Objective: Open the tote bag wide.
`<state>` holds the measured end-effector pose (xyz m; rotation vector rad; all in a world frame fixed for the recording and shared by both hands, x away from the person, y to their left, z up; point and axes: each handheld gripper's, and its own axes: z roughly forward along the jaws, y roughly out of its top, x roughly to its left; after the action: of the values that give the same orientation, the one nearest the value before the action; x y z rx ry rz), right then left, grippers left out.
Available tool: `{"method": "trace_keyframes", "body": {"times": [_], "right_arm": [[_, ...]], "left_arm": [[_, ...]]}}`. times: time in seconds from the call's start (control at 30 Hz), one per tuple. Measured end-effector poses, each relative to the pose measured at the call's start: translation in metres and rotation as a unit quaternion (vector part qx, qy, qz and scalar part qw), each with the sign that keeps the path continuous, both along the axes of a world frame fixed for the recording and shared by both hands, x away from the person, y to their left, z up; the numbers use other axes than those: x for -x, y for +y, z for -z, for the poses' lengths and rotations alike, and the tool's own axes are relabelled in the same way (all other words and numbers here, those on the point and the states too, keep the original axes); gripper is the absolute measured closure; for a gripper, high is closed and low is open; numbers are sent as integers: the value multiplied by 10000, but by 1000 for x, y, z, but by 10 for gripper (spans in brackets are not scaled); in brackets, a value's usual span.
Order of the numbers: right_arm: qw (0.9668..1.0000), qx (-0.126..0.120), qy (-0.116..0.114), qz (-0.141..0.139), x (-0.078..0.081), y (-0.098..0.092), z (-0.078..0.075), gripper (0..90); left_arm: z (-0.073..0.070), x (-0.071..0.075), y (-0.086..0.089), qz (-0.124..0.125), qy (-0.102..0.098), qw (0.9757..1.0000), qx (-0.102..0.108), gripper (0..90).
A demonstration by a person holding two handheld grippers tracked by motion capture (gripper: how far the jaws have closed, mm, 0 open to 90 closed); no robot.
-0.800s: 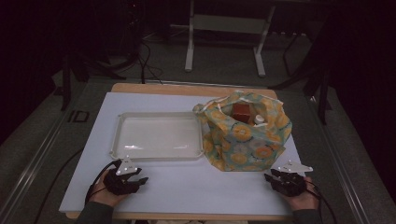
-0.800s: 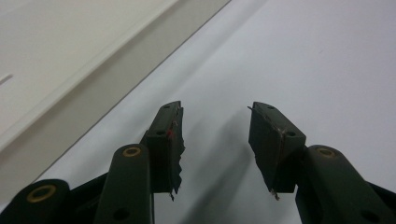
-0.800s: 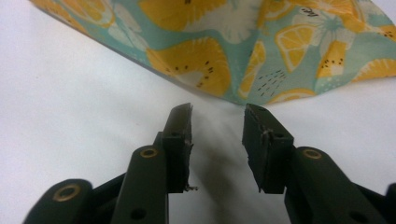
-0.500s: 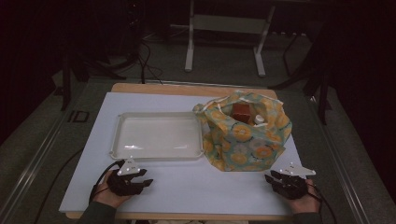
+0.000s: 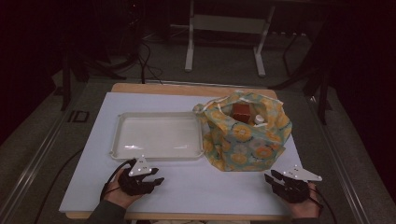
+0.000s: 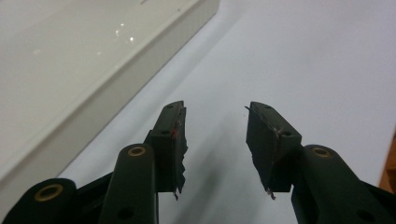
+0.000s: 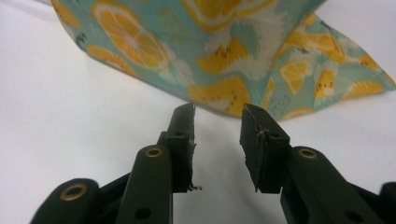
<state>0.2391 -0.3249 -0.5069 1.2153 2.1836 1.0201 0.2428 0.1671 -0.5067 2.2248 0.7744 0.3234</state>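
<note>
Two items near tools: tray (image 5: 156, 135) left, fruit-print bag (image 5: 243, 135) right.

One marking reads here: the letters "ID" (image 5: 77, 116), dark on the grey floor strip just left of the table (image 5: 93, 154). The fruit-print bag (image 5: 243, 135) carries pictures only, no words legible.

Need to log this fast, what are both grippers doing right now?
Left gripper: jaws open, empty, beside the tray.
Right gripper: jaws open, empty, facing the bag.
</note>
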Motion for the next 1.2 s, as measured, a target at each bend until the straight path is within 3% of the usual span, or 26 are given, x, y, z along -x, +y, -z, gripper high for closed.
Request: {"method": "trace_keyframes", "body": {"times": [0.13,0.43,0.57,0.73,0.87,0.93,1.0,1.2], "right_arm": [[10000,-46,-83,18,-2,2,-3,630],[9997,-42,-227,85,-3,1,-18,495],[9994,-75,-314,91,-5,2,-22,469],[9989,-64,-397,252,-12,3,-28,358],[9986,-260,-397,241,-16,2,-35,288],[9984,-346,-405,198,-17,2,-38,291],[9984,-365,-413,150,-17,5,-41,377],[9979,-453,-465,11,-17,6,-46,463]], "left_arm": [[-2,0,-2,14,-37,10000,39,567],[-12,-8,-6,-7,0,9998,183,556],[-18,-12,-7,20,62,9994,353,556],[-26,-15,-10,111,-48,9995,289,548],[-29,-23,-10,121,-44,9992,370,562],[-31,-26,-11,118,-37,9986,506,569],[-34,-30,-13,123,-43,9983,562,571],[-41,-38,-26,222,-73,9983,537,570]]}}
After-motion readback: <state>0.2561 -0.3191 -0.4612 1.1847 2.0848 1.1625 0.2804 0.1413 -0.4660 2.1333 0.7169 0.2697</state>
